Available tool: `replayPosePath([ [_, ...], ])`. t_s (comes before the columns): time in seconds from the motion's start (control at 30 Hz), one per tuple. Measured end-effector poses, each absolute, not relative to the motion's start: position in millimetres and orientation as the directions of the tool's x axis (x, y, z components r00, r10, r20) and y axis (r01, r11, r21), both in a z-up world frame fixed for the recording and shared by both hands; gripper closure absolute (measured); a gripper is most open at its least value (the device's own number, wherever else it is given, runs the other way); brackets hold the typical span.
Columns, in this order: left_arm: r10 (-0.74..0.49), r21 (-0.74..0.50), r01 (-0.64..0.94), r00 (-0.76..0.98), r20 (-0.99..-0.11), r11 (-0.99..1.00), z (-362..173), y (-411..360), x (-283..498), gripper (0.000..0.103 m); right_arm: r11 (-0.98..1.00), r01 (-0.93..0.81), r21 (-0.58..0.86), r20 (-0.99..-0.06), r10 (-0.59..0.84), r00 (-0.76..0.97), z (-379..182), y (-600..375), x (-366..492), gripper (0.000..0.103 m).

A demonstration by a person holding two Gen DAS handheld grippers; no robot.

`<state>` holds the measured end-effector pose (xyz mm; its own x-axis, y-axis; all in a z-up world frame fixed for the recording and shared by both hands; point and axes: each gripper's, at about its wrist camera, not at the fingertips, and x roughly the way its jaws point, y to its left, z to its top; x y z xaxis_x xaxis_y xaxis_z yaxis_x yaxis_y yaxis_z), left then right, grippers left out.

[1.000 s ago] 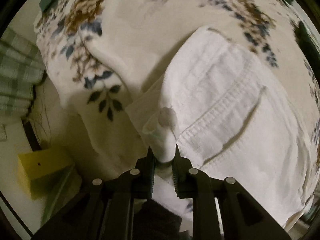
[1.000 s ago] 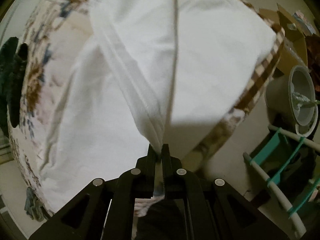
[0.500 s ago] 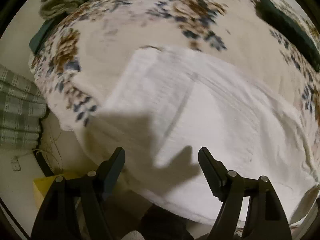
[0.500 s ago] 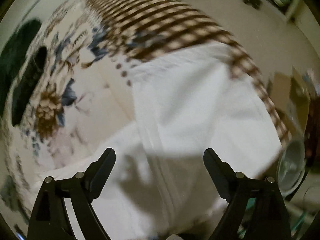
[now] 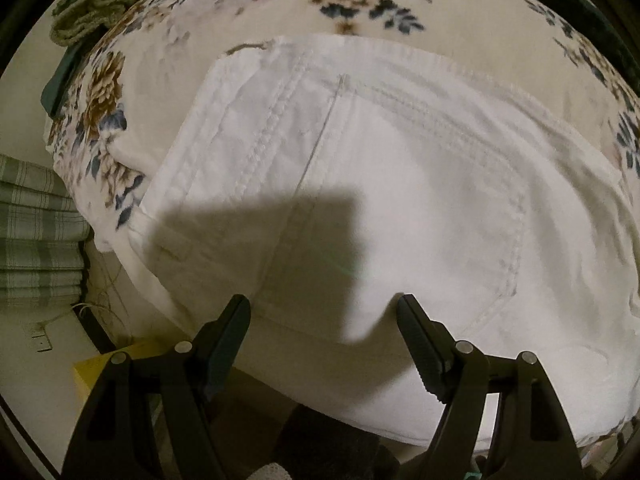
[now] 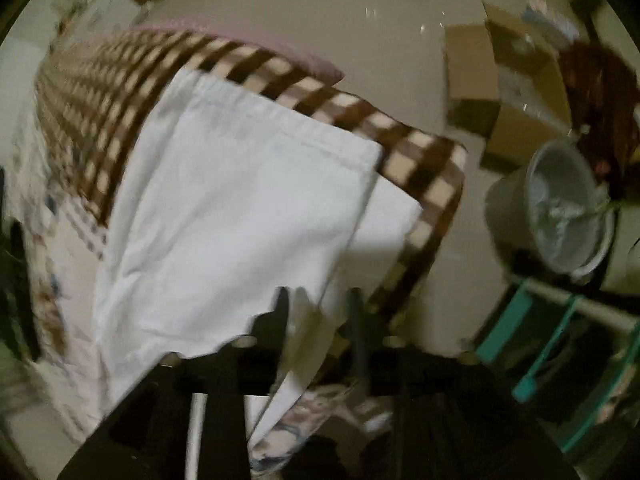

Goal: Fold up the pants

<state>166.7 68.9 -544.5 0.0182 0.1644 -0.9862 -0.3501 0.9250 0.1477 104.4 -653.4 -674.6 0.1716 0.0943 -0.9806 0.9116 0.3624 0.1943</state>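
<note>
Left gripper [image 5: 322, 322]: jaws standing wide apart, gripping nothing, hanging above the white pants [image 5: 400, 184] lying folded on the floral blanket [image 5: 168, 36]. Right gripper [image 6: 318, 300]: blurred, jaws partly apart and just closing, clamping nothing, hovering over the pants' leg end by the checked border [image 6: 420, 160].

Pants [image 5: 400, 184] on bed, both grippers above.

Left wrist view: pants lie flat on the blanket [image 5: 280, 8]; a bundle of cloth [image 5: 92, 4] sits at the blanket's far left corner, a folded stack [image 5: 36, 232] left of the bed, lower down. Left gripper [image 5: 323, 320] hangs over the pants' near edge, jaws apart, nothing between. Right wrist view (blurred): pant legs [image 6: 240, 208] overlie a checked cover [image 6: 420, 168] at the bed's corner; bucket [image 6: 560, 208] on the floor to the right, boxes [image 6: 500, 92] behind it, rack [image 6: 560, 340] before it. Right gripper [image 6: 320, 312] over the leg edge.
</note>
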Motion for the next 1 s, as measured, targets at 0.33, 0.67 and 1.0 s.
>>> replayPosePath([
  [0.33, 0.190, 0.182, -0.299, 0.000, -0.982, 0.937, -554, 57, 163, 0.029, 0.167, 0.915, 0.368, -0.930, 0.069, 0.362, -698, -657, 104, 0.088],
  [0.67, 0.182, 0.179, -0.281, -0.015, -0.983, 0.943, -556, 61, 164, 0.029, 0.260, 0.946, 0.195, -0.976, -0.040, 0.212, -673, -640, 93, 0.101],
  [1.0, 0.166, 0.155, -0.224, 0.035, -0.985, 0.962, -518, 29, 171, 0.029, 0.210, 0.930, 0.300, -0.954, 0.071, 0.292, -679, -656, 52, 0.050],
])
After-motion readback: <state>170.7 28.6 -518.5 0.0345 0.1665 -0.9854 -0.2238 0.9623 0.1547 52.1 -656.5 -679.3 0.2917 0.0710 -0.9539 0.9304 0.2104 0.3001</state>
